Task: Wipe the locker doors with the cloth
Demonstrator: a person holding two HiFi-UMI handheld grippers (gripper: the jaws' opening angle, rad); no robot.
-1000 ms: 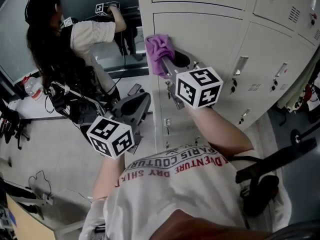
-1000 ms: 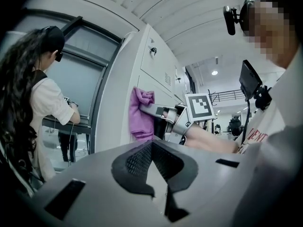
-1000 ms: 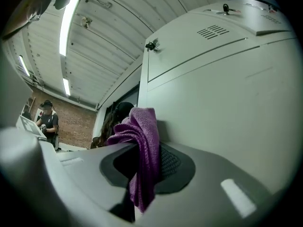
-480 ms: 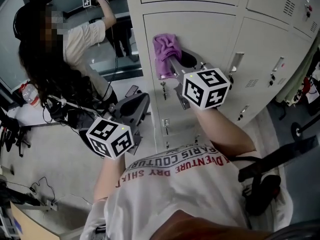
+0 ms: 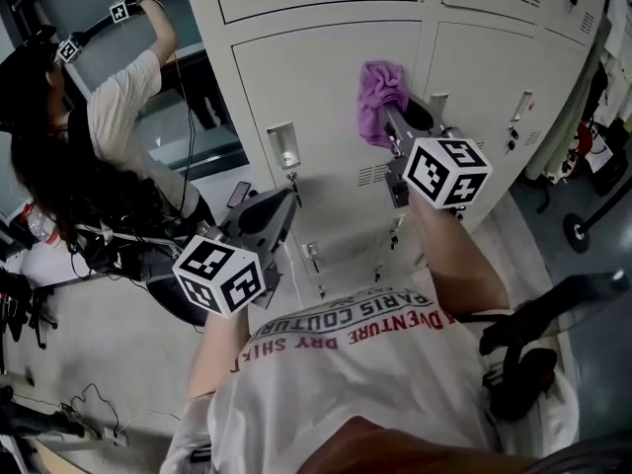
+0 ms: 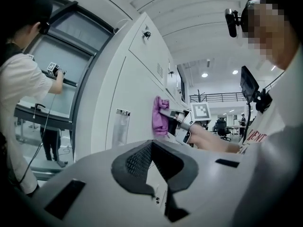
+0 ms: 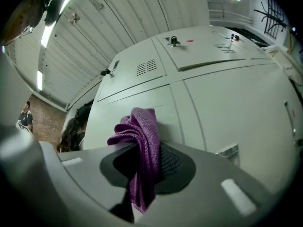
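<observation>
- Locker doors (image 5: 326,77), pale grey, span the top of the head view; a second person (image 5: 118,117) stands at far left beside them, one arm raised
- Left tongs (image 5: 275,208) sit low, left of the middle door's latch (image 5: 283,146), not touching the door; its own view shows the jaws a narrow way apart, nothing between them
- Cloth (image 5: 380,97), purple and bunched, lies against the middle door's face; upper right part, above the vent slots (image 5: 371,174), near the seam with the next door
- Right tongs (image 5: 392,126) are clamped on the cloth; a fold hangs down between the jaws; marker cube (image 5: 446,171) just behind
</observation>
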